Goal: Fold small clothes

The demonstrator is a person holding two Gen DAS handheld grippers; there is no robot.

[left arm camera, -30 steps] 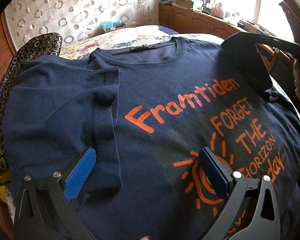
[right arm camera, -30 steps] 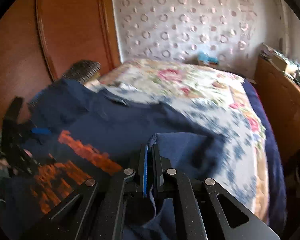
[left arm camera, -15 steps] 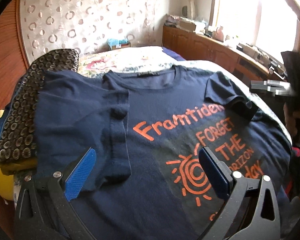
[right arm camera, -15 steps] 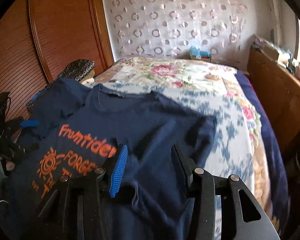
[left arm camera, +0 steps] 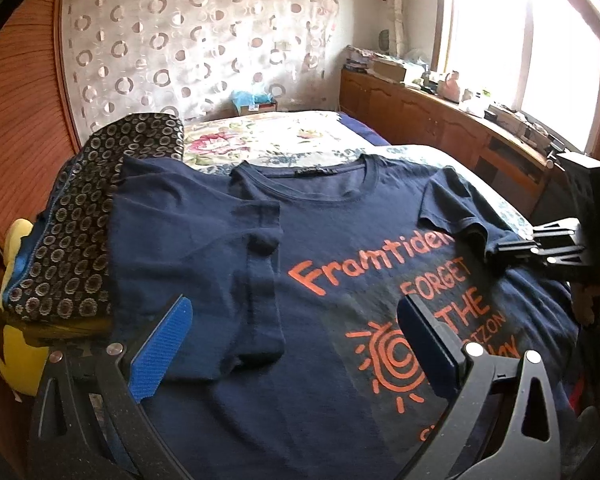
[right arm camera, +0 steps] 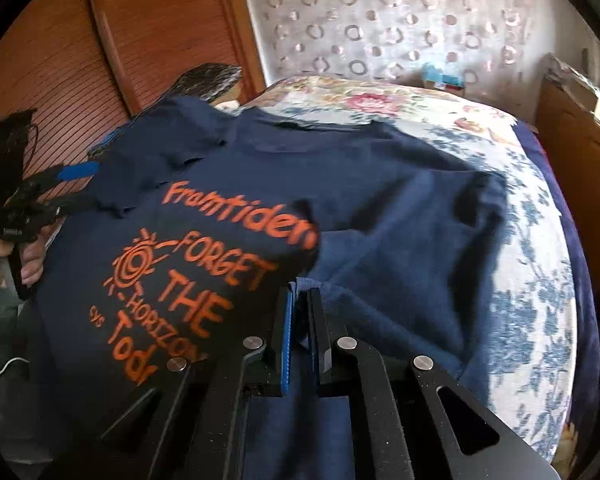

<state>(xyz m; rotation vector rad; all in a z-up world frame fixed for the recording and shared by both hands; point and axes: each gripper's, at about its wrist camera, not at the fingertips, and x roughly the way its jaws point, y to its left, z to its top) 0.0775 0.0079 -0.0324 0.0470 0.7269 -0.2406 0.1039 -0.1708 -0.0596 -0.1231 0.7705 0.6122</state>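
A navy T-shirt (left arm camera: 340, 216) with orange print lies face up on the bed; its left side and sleeve are folded over onto the chest. My left gripper (left arm camera: 296, 340) is open and empty, held above the lower front of the shirt. My right gripper (right arm camera: 302, 308) is shut on the shirt's right-side fabric (right arm camera: 380, 264), by the edge of the print, lifting a fold. The right gripper also shows in the left wrist view (left arm camera: 516, 250) at the right sleeve. The left gripper shows in the right wrist view (right arm camera: 76, 188), far left.
A floral bedspread (left arm camera: 284, 140) covers the bed. A dark circle-patterned cushion (left arm camera: 84, 216) over yellow fabric (left arm camera: 16, 348) lies left of the shirt. A wooden wardrobe (right arm camera: 140, 40) stands on the left, and a low cabinet (left arm camera: 440, 120) with clutter runs under the window.
My right gripper let go of the sleeve, opened, then shut again on the shirt's right side. My left gripper stayed open and drew back, so more of the shirt shows.
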